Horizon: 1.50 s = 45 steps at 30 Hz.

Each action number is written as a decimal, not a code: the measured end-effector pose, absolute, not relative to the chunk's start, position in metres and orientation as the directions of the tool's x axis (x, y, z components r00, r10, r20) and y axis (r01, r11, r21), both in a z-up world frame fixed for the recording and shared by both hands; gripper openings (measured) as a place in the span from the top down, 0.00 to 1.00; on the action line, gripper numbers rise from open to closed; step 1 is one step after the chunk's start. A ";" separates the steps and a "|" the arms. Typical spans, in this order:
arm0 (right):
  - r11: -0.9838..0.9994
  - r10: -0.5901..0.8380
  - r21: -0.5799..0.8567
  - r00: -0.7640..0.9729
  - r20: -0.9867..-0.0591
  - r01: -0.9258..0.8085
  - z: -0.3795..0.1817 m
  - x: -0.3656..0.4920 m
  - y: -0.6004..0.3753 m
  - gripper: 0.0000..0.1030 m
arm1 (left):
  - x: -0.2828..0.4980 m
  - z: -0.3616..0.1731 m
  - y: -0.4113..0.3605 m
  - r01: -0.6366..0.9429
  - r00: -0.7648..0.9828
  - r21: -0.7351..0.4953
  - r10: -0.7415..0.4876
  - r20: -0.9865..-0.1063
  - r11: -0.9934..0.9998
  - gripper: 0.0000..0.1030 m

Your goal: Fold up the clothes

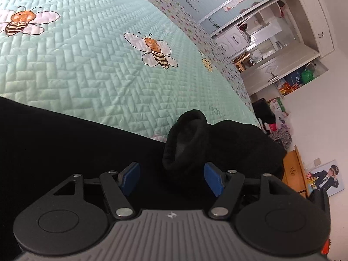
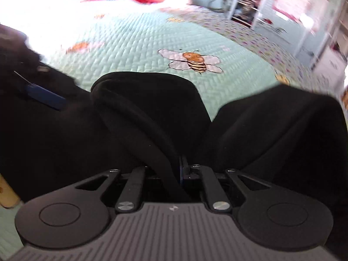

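**On the bed: fold at an early stage**

On the bed (image 1: pixel 87 69), a black garment (image 1: pixel 65 143) lies spread over the near part of the quilt (image 2: pixel 134 52), which is pale green with bee prints. No finished fold shows in either view. The cloth is bunched and uneven, so most of the work appears to remain.

Right gripper (image 2: pixel 181 169): the jaws are clenched on a fold of the garment. A thick ridge of cloth runs from the jaws up toward the quilt. This view is blurred.

Left gripper (image 1: pixel 171 178): the jaws stand released, with cloth below and between them but not pressed by the blue pads (image 1: pixel 214 179). A sleeve cuff (image 1: pixel 187 139) rises just ahead of the jaws, its opening turned toward the camera. In the right wrist view a blue pad shows at the far left, above the cloth.

Garment condition:
- Colour: plain black; little surface detail is visible.
- Material: looks thick and soft, possibly fleece or knit.
- Layout: two rounded lobes show in the right view, with quilt visible between them. Which parts of the garment they are cannot be told.

Judged next requirement: a grip by the left jaws at or near the cuff.
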State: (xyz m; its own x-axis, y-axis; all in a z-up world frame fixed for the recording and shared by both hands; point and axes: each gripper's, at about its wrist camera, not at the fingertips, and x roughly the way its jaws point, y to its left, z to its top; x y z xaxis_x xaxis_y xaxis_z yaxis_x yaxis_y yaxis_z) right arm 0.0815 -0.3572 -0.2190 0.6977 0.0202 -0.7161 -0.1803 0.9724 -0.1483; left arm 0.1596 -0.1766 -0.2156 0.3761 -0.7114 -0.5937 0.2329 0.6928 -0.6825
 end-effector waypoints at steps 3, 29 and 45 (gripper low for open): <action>0.996 0.065 -0.006 0.743 -0.666 -0.092 -0.230 0.063 -0.371 0.90 | 0.158 -0.217 -0.193 0.208 0.311 -0.725 -0.748 -0.587 0.656 0.34; 0.743 0.129 0.655 0.930 -0.345 0.140 -0.291 -0.052 -0.457 0.39 | 0.191 -0.188 -0.279 0.267 0.570 -0.473 -0.533 -0.625 0.840 0.85; 0.669 0.195 0.742 0.953 -0.232 0.044 -0.315 -0.043 -0.465 0.38 | 0.316 -0.194 -0.146 -0.046 0.598 -0.208 -0.140 -0.789 0.977 0.66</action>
